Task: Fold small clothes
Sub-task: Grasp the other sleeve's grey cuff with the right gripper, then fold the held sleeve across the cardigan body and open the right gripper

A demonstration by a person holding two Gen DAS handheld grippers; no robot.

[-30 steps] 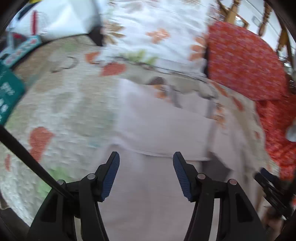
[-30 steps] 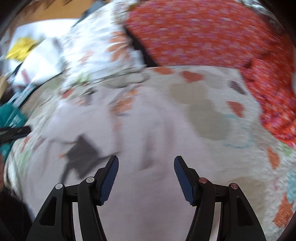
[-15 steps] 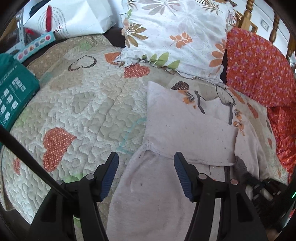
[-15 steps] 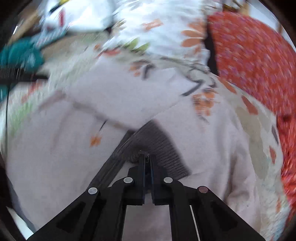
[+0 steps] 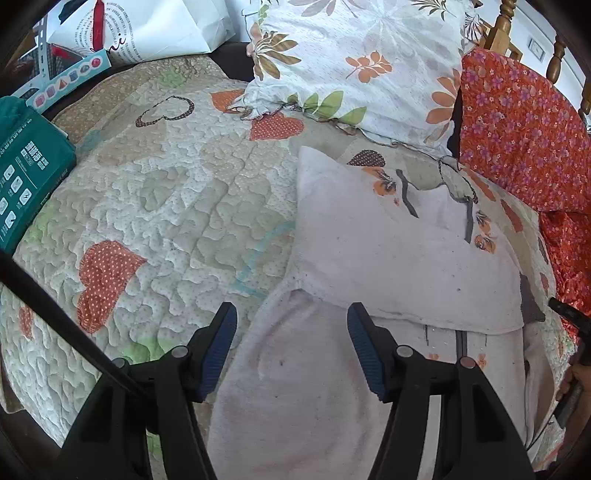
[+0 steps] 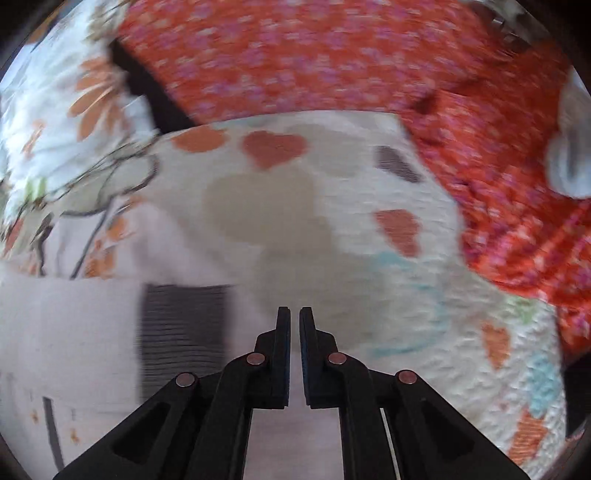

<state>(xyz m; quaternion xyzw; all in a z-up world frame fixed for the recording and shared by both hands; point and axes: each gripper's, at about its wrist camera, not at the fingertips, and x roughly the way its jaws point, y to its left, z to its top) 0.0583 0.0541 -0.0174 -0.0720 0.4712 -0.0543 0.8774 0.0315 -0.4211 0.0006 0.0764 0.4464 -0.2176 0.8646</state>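
Observation:
A small pale pink garment (image 5: pixel 369 258) with orange flower prints and a grey cuff (image 5: pixel 530 306) lies on the quilted bedspread (image 5: pixel 177 206), one sleeve folded across its body. My left gripper (image 5: pixel 290 347) is open and empty, hovering over the garment's lower left part. My right gripper (image 6: pixel 294 325) is nearly shut with a thin gap and holds nothing I can see. It sits just right of the grey cuff (image 6: pixel 184 325) over the garment's edge (image 6: pixel 74 306), and the right wrist view is blurred.
A floral pillow (image 5: pixel 362 62) and a red flowered pillow (image 5: pixel 517 125) lie at the head of the bed. A green box (image 5: pixel 26 173) and a white bag (image 5: pixel 147 29) sit at the left. A wooden headboard post (image 5: pixel 502 26) rises behind.
My right gripper went from open to shut on the grey cuff, then swung right, and the cuff now lies beside it. The left gripper stayed open and barely moved.

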